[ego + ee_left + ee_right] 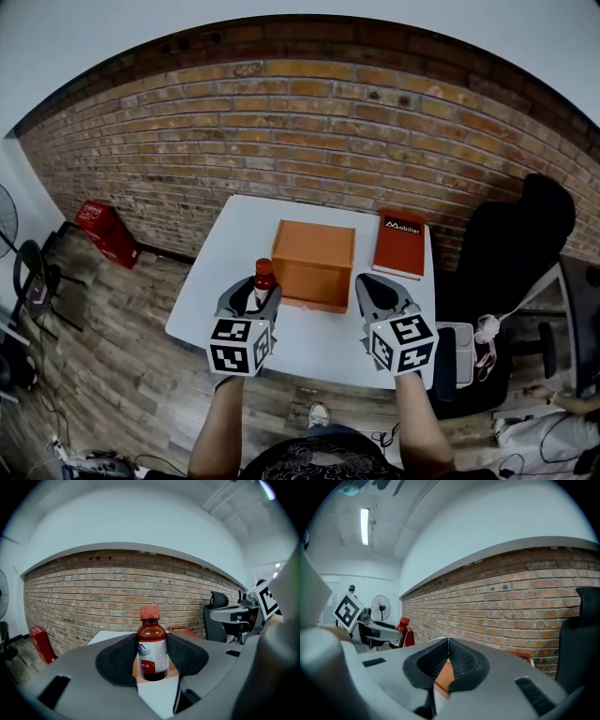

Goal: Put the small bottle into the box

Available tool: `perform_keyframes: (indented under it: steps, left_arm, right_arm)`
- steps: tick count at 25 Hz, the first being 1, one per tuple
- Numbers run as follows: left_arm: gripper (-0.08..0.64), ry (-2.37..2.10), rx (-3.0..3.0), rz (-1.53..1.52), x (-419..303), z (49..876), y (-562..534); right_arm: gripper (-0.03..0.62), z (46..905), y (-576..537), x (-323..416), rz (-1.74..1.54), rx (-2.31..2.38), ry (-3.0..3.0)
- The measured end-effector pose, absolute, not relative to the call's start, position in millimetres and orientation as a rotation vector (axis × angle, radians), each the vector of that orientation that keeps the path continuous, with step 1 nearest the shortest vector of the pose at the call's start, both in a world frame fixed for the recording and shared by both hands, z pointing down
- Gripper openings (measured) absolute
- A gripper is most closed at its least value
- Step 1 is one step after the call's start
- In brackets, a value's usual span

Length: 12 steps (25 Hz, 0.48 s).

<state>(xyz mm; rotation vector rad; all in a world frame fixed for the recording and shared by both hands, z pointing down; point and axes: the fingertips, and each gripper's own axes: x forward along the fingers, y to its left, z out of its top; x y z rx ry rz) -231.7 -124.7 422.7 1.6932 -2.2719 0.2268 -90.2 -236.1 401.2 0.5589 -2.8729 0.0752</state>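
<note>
Orange cardboard box [314, 261] sits mid-table on the white table [242, 217], a red book [400, 244] lying just to its right. The left gripper [254, 292] pinches the small bottle [263, 277] by its labelled body – brown glass, red cap, upright – just beside the box's left front corner and still outside it. The right gripper [379, 287] hovers near the box's right front corner, its tongs pressed together at the tips with nothing held between them.
</note>
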Motion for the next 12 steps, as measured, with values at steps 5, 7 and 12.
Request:
perform_keyframes:
  steps: [5,7,12]
  left_arm:
    - [0.213,-2.261,1.683,0.242,-243.6,429.3,-151.6]
    - [0.213,-2.259,1.676,0.256,-246.3,432.1,-159.4]
    - [0.213,-2.263,1.657,0.272,-255.9,434.8,-170.5]
  right_arm:
    - [0.020,408.7,-262.8,-105.4,0.098,0.544,-2.870]
    - [0.020,412.6,-271.2,-108.6,0.114,0.538,-2.871]
    - [0.020,417.0,-287.0,-117.5,0.138,0.531,-2.878]
